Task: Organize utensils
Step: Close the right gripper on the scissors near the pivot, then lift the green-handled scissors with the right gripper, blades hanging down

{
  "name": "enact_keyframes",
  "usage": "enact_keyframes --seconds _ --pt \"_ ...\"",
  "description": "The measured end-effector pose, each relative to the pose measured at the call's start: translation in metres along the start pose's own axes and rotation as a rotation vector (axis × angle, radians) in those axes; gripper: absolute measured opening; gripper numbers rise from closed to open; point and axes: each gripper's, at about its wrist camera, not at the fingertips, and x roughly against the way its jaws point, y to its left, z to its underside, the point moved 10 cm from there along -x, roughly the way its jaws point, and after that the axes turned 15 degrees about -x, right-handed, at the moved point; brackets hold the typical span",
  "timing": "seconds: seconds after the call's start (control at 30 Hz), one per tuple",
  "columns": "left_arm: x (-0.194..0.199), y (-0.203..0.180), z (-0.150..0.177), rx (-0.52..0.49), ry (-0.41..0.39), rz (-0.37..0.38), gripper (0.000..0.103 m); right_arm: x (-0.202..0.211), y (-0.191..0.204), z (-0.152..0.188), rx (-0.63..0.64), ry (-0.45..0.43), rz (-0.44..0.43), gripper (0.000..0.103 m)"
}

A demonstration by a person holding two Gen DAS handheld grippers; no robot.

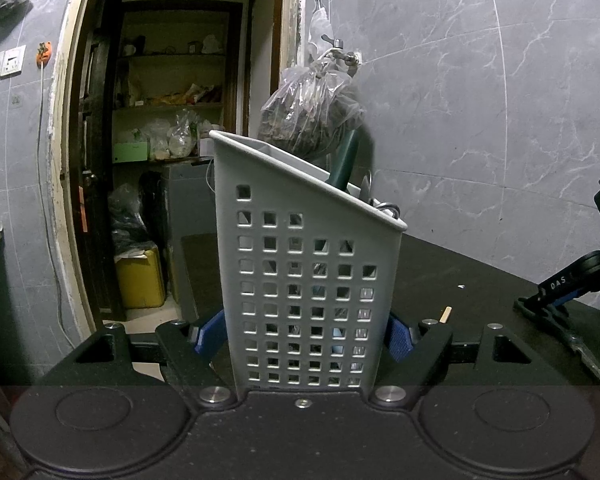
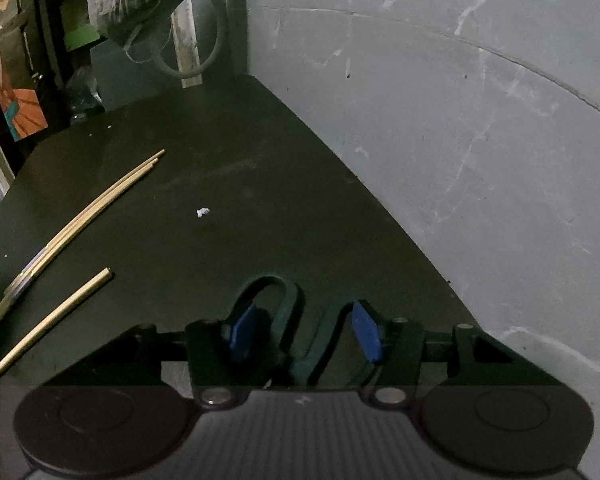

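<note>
A: What is the left hand-held gripper (image 1: 304,336) doing?

B: Its blue pads are pressed against both side walls of a grey plastic utensil holder (image 1: 306,264), pinching it. The holder stands upright on the dark matte bench (image 1: 460,264); its front wall is a grid of small square holes and its rim slopes down to the right. A dark green handle (image 1: 346,160) and some metal pieces stick out of the top.

A: And the right hand-held gripper (image 2: 306,332)?

B: Its jaws stand partly spread around the dark green loop handles of a pair of scissors (image 2: 290,320) lying on the bench. One blue pad (image 2: 244,330) sits inside the left loop, the other is at the outer side of the right handle. Whether the pads press on the plastic I cannot tell.

A: Anything else on the bench?

B: Thin, pale wooden chopsticks (image 2: 100,204) lie to the left, round and straight, with a single one (image 2: 56,320) nearer, apart from them. A tiny white scrap (image 2: 203,212) lies in the middle. Behind is a grey marbled tile wall (image 2: 460,120).
</note>
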Motion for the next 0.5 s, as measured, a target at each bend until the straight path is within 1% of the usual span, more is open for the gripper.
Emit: enact_keyframes --seconds 0.03,0.1,0.13,0.23,0.33,0.5 --pt "-0.001 0.000 0.000 0.000 0.000 0.000 0.081 -0.001 0.000 -0.001 -0.008 -0.015 -0.003 0.048" --pt "-0.002 0.000 0.000 0.001 0.000 0.000 0.081 -0.001 -0.003 -0.003 -0.020 -0.040 -0.011 0.039" --pt "-0.001 0.000 0.000 0.001 0.000 0.000 0.081 -0.002 -0.003 -0.004 -0.030 -0.045 -0.010 0.037" --pt "-0.002 0.000 0.001 0.001 0.001 0.001 0.081 -0.005 -0.004 -0.009 -0.056 -0.036 -0.012 0.033" --pt "-0.002 0.000 0.001 0.001 0.001 0.001 0.080 -0.006 -0.004 -0.013 -0.092 -0.017 -0.056 0.033" --pt "-0.002 0.000 0.001 0.001 0.001 0.000 0.080 -0.002 -0.001 -0.016 -0.118 -0.029 -0.136 0.033"
